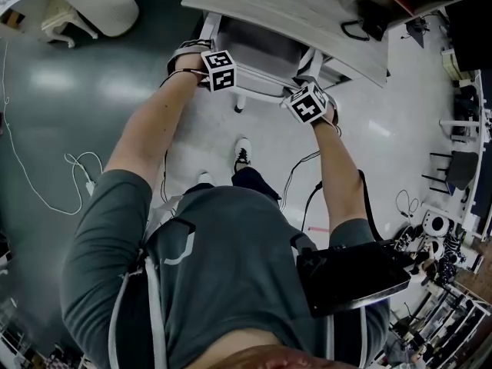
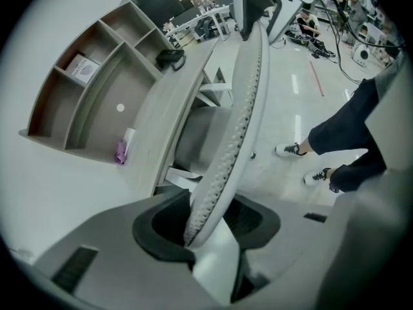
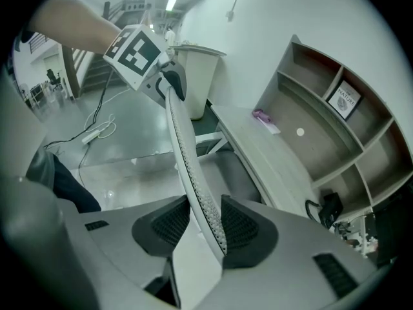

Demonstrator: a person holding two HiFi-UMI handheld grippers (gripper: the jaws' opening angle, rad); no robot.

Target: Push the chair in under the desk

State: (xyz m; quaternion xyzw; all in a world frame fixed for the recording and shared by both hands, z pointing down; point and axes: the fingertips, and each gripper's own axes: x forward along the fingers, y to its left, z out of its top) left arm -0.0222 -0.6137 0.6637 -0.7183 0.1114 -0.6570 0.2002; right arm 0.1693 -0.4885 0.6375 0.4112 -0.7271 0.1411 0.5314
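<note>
Both tongs are clamped on: the left gripper [image 2: 206, 228] and the right gripper [image 3: 205, 221] each pinch the top rim of the white mesh-backed office chair [image 1: 260, 56]. Its seat sits partly tucked beneath the pale wood-grain desk [image 1: 307, 14], with the backrest on the person's side of the desk edge.

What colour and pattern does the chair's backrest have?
The backrest is light grey with small dots; left gripper view shows it best.

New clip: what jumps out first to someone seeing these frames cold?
The white mesh chair backrest, clamped along its top edge by the left gripper and the right gripper, one toward each end. Just beyond it, the chair's seat sits partly beneath the pale wooden desk.
</note>
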